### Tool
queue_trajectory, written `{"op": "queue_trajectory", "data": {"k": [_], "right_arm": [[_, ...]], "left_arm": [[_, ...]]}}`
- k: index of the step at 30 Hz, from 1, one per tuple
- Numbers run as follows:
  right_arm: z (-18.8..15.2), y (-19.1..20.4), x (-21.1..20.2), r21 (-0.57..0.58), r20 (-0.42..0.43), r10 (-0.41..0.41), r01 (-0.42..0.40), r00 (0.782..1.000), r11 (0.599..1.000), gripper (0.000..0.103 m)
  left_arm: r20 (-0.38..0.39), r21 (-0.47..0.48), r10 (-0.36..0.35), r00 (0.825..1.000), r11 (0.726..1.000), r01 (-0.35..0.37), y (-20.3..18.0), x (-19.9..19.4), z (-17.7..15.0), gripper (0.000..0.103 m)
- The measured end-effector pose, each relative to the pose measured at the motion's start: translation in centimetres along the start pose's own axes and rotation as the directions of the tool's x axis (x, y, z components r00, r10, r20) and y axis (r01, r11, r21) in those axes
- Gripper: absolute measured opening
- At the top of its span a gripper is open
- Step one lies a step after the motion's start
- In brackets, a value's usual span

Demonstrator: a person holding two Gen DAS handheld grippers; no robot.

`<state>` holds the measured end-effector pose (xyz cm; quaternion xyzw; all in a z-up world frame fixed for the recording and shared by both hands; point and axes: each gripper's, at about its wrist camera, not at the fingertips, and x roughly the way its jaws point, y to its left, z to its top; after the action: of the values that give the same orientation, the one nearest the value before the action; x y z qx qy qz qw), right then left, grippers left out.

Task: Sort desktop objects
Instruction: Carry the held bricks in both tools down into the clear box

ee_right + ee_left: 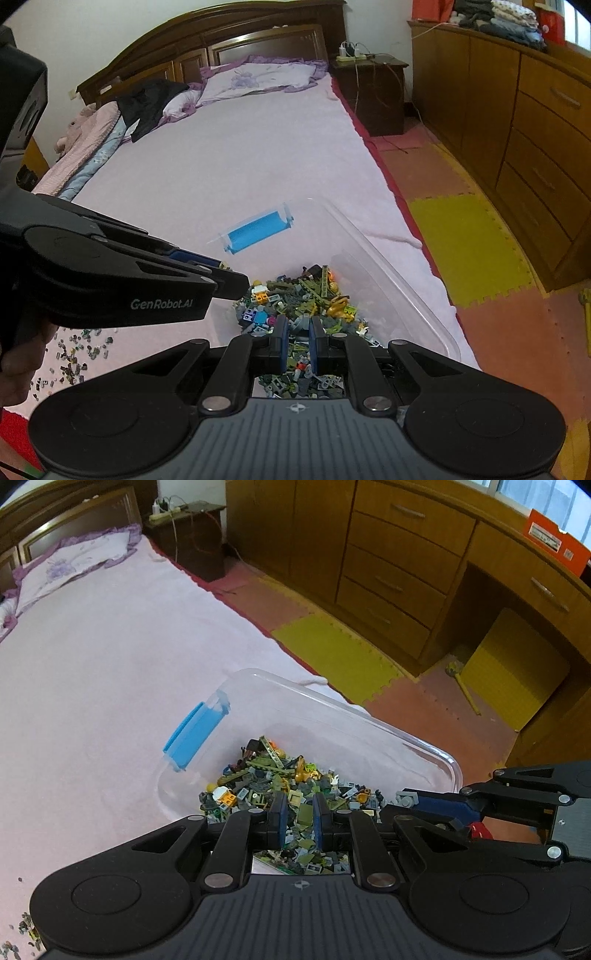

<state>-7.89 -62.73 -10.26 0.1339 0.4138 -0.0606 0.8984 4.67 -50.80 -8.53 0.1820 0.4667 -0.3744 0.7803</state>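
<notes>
A clear plastic bin (369, 716) with a blue latch (195, 734) lies on the pink bed sheet and holds a pile of small building bricks (277, 775), mostly olive, grey and yellow. My left gripper (299, 823) hovers over the pile's near side, its jaws narrowed on a small olive brick (304, 814). My right gripper (410, 799) reaches in from the right, shut on a small grey brick (404, 797). In the right wrist view the right gripper (298, 343) is above the brick pile (306, 295) and the left gripper (236, 277) comes in from the left.
Several loose bricks (74, 354) lie scattered on the sheet left of the bin (406, 280). A hand (18, 369) holds the left gripper. Pillows (258, 79) lie at the bed's head. Wooden drawers (399, 554) and foam floor mats (332, 653) are to the right.
</notes>
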Motion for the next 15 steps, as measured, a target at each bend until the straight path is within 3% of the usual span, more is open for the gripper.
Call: {"op": "queue_trajectory", "data": {"k": [15], "right_arm": [[-0.4,-0.3,0.0,0.029,-0.008,-0.007,0.007,1.0,1.0,0.012]], "left_arm": [[-0.025,0.016,-0.005,1.0,1.0,0.005,-0.9,1.2,0.7,0.016]]}}
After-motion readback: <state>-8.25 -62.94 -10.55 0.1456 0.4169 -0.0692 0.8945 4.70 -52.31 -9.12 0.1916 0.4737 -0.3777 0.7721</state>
